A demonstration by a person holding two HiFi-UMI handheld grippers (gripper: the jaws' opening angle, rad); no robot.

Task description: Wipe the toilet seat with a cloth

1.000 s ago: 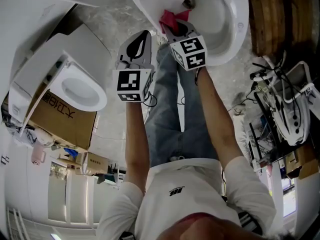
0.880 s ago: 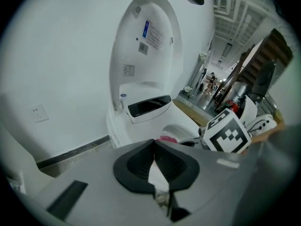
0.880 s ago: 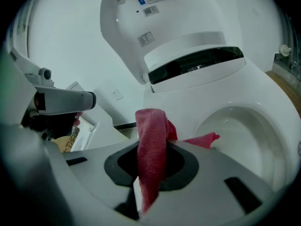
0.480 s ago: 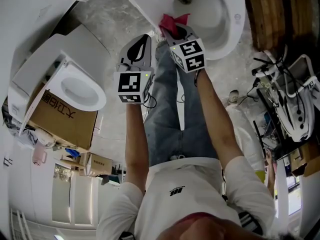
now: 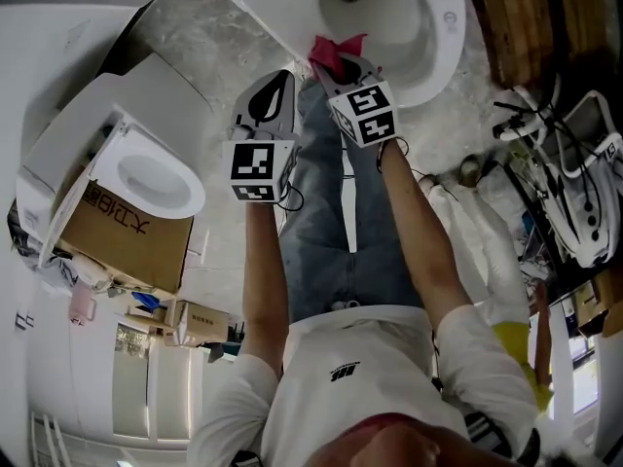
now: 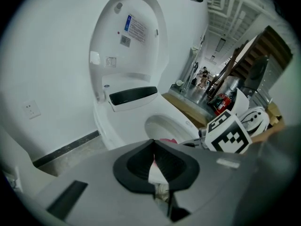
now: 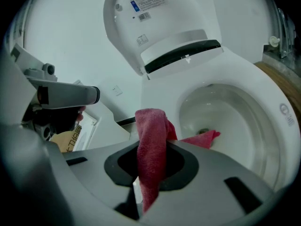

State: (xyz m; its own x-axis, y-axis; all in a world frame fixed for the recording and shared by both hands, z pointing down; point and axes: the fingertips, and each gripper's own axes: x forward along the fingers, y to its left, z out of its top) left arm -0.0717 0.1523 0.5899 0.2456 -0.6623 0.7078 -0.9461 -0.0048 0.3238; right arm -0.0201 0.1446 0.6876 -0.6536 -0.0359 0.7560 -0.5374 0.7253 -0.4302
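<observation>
Over the last second the right gripper (image 5: 339, 60) has carried the red cloth (image 5: 329, 49) along the near side of the toilet (image 5: 440, 52) rim, away from the hinge end and toward the front. The whole toilet has also drifted up and to the left in the head view. The left gripper (image 5: 280, 74) has barely stirred; it hangs just beside the right one, over the marble floor (image 5: 209, 37) and the person's jeans (image 5: 326, 222). From above, the cloth is only a pink scrap at the rim's edge, half hidden by the right gripper, and its grip cannot be read there. The right gripper view settles that. The jaws are pinched tight on the cloth, with a thick fold standing up above them and a strip trailing down between them. A further corner reaches out over the rim toward the bowl (image 7: 235, 121). Whether the cloth actually presses on the rim I cannot tell from any view. The same view shows the lid (image 7: 160, 22) raised upright behind the bowl, which the head view crops away. The left gripper view shows its jaws drawn together, tips meeting, with nothing caught between them and only a sliver of white showing through lower down. Only the head view takes in the second toilet (image 5: 156, 178), resting on a cardboard box (image 5: 127, 236) well off to the left.
</observation>
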